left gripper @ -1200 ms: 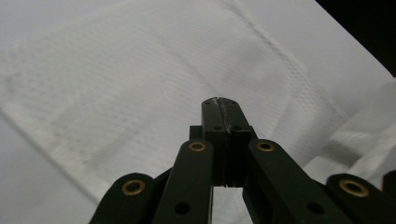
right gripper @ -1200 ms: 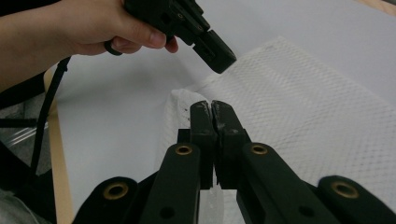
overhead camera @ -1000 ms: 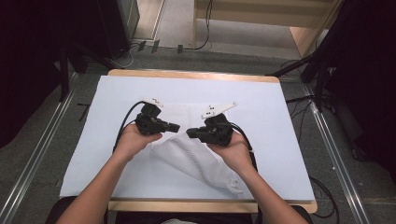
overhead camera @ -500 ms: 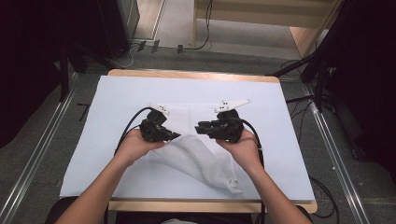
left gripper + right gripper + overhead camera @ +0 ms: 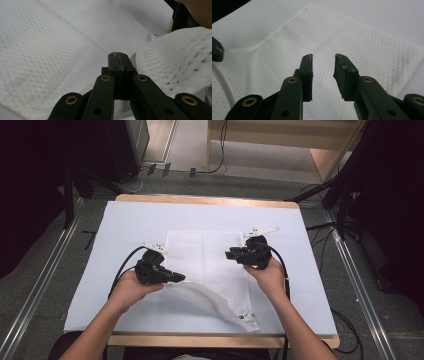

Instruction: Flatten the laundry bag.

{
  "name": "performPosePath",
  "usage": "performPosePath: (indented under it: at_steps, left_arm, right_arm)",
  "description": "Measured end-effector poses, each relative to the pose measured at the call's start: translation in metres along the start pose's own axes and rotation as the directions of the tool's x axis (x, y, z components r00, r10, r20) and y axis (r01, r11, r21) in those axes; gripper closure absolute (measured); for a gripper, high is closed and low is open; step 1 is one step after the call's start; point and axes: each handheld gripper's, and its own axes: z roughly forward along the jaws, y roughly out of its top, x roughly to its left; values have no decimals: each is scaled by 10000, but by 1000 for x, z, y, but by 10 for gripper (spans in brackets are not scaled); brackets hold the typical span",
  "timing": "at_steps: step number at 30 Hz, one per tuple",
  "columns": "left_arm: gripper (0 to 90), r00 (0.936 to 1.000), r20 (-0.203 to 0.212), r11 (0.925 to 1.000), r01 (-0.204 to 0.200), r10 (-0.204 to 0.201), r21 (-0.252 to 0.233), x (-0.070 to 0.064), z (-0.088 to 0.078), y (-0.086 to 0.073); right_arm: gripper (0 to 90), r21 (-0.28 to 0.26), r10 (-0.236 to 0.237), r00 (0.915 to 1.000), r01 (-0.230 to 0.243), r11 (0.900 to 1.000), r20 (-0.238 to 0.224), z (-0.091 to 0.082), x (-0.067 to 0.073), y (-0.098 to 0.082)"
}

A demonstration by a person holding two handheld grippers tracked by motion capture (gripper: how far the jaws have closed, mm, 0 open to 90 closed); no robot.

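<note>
You are spreading a white waffle-weave cloth (image 5: 207, 270) across the middle of the white-covered counter (image 5: 100, 235). Your left tongs (image 5: 177, 278) are pinching its raised edge toward the counter's near edge, jaws closed on the fabric; your right tongs (image 5: 230, 254) are hovering with jaws apart above the cloth's right side. Draw left gently, keeping the fold low, so it is settling flat.

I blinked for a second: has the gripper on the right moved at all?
Yes. Against the table's far edge, the right gripper has moved away from the person and out toward the right side, off the cloth.
</note>
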Motion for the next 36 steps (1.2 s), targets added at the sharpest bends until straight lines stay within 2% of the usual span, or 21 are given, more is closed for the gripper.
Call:
performPosePath:
  at_steps: [5, 10, 13, 15, 16, 19, 21, 22, 23, 25, 29, 30, 31, 32, 33, 35, 36]
  left_arm:
    - [900, 10000, -52, 9999, 49, -50, -140, -4, -2, -7]
    - [900, 9977, -678, 9990, -15, -16, -448, -3, -10, -12]
    - [885, 9915, -1287, 9967, 60, -164, -805, 1, -17, -17]
    - [817, 9856, -1665, 9956, 152, -304, -921, 5, -21, -19]
    - [771, 9842, -1728, 9946, 225, -398, -1012, 6, -22, -20]
    - [680, 9739, -2146, 9929, 521, -743, -1074, 15, -24, -25]
    - [618, 9650, -2416, 9912, 785, -1024, -1064, 23, -24, -27]
    - [611, 9626, -2466, 9904, 880, -1119, -1062, 25, -24, -28]
    - [600, 9566, -2672, 9905, 924, -1166, -1014, 29, -24, -29]
    - [568, 9489, -2893, 9903, 1029, -1260, -935, 34, -22, -30]
    - [538, 9416, -3038, 9875, 1184, -1450, -1043, 44, -18, -32]
    - [538, 9389, -3123, 9878, 1194, -1450, -997, 47, -17, -33]
    - [534, 9334, -3285, 9883, 1198, -1444, -940, 49, -15, -32]
    - [529, 9313, -3343, 9885, 1215, -1448, -895, 52, -14, -32]
    - [524, 9316, -3307, 9877, 1280, -1508, -897, 54, -13, -32]
    - [510, 9283, -3395, 9873, 1268, -1519, -952, 55, -12, -31]
    - [506, 9263, -3497, 9890, 1141, -1402, -943, 56, -11, -30]
  right_arm:
    - [681, 0, 250, 9991, -250, 9997, 346, 0, -12, -7]
    - [651, -56, 351, 9971, -348, 9994, 677, 0, -21, -11]
    - [635, -51, 486, 9954, -483, 9988, 828, -2, -25, -13]
    - [634, -43, 519, 9944, -517, 9987, 923, -5, -26, -14]
    - [635, -102, 580, 9941, -573, 9983, 913, -6, -26, -14]
    - [622, -249, 454, 9942, -431, 9988, 971, -11, -23, -17]
    - [607, -161, 414, 9935, -400, 9991, 1062, -12, -22, -21]
    - [604, -162, 416, 9933, -401, 9991, 1082, -12, -22, -24]
    - [600, -160, 410, 9930, -395, 9991, 1110, -12, -22, -26]
    - [594, -29, 526, 9925, -526, 9986, 1107, -12, -25, -31]
    - [569, 214, 701, 9913, -730, 9971, 1118, -9, -29, -37]
    - [565, 250, 647, 9915, -679, 9974, 1128, -9, -30, -38]
    - [563, 322, 653, 9913, -694, 9971, 1144, -8, -30, -39]
    - [560, 436, 589, 9915, -643, 9970, 1162, -7, -30, -40]
    - [557, 573, 603, 9912, -674, 9961, 1178, -6, -30, -41]
    - [557, 597, 575, 9904, -654, 9961, 1254, -4, -31, -43]
    - [557, 659, 615, 9901, -702, 9954, 1259, -3, -31, -44]
